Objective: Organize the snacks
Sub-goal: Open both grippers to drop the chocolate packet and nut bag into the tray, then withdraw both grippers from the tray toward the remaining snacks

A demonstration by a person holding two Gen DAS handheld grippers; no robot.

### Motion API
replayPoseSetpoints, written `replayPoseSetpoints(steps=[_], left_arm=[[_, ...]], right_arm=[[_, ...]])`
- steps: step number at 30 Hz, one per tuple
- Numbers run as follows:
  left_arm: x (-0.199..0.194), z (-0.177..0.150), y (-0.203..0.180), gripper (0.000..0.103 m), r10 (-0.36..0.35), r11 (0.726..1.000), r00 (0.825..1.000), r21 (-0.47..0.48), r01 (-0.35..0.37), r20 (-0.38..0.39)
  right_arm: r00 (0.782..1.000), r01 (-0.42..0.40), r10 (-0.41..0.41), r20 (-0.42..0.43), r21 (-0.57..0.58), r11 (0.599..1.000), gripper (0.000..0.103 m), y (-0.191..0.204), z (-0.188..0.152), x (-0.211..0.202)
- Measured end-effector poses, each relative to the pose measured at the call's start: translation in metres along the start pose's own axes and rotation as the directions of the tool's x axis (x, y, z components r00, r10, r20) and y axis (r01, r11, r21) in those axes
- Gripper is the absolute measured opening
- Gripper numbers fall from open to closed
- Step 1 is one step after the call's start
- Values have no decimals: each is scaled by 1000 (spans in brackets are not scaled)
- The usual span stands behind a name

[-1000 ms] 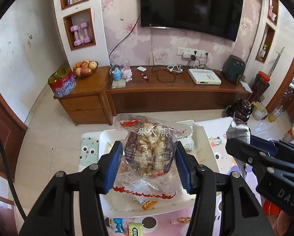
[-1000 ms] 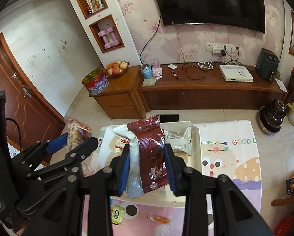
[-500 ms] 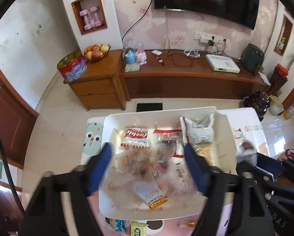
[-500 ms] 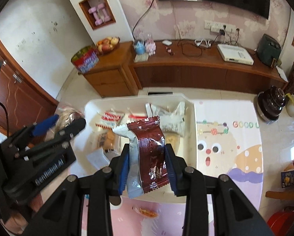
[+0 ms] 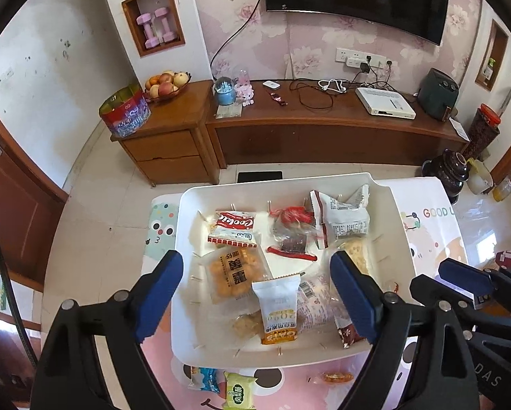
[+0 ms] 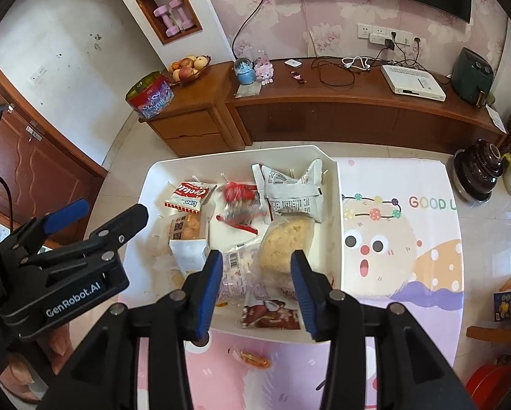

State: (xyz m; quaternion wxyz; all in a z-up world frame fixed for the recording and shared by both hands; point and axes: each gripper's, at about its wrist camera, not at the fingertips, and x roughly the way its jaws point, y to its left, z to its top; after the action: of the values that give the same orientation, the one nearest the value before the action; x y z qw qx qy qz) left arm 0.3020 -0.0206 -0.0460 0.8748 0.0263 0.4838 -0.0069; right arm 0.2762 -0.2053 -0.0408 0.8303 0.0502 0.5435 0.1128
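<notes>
A white tray (image 5: 400, 229) on the table holds several snack packs: a red Cookie pack (image 5: 234, 227), an orange biscuit pack (image 5: 236, 273), a white sachet (image 5: 278, 307), a clear bag of pale puffs (image 6: 286, 249) and a dark red packet (image 6: 270, 316) at its near edge. My left gripper (image 5: 255, 294) is open and empty above the tray's near half. My right gripper (image 6: 255, 285) is open and empty over the dark red packet; it also shows in the left wrist view (image 5: 460, 287). The tray also shows in the right wrist view (image 6: 337, 205).
Loose small snacks lie on the pink mat before the tray: a green one (image 5: 240, 391), a blue one (image 5: 204, 379), an orange candy (image 5: 335, 377). A cartoon mat (image 6: 398, 239) covers the table right of the tray. A wooden TV cabinet (image 5: 306, 126) stands behind.
Both grippers opened. The clear bag of puffs dropped from the left one into the tray; the dark red packet dropped from the right one onto the tray's near edge.
</notes>
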Motion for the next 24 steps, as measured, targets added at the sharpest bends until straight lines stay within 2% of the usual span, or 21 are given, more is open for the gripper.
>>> replayPoseSetpoints(steps=[14, 24], left_arm=[[-38, -20, 5, 87, -6, 999, 1000, 49, 5, 28], [-81, -48, 41, 88, -46, 997, 996, 60, 42, 80]], right_arm=[[1000, 4, -4, 22, 16, 1000, 42, 4, -30, -27], [997, 50, -50, 58, 8, 999, 42, 24, -66, -64]])
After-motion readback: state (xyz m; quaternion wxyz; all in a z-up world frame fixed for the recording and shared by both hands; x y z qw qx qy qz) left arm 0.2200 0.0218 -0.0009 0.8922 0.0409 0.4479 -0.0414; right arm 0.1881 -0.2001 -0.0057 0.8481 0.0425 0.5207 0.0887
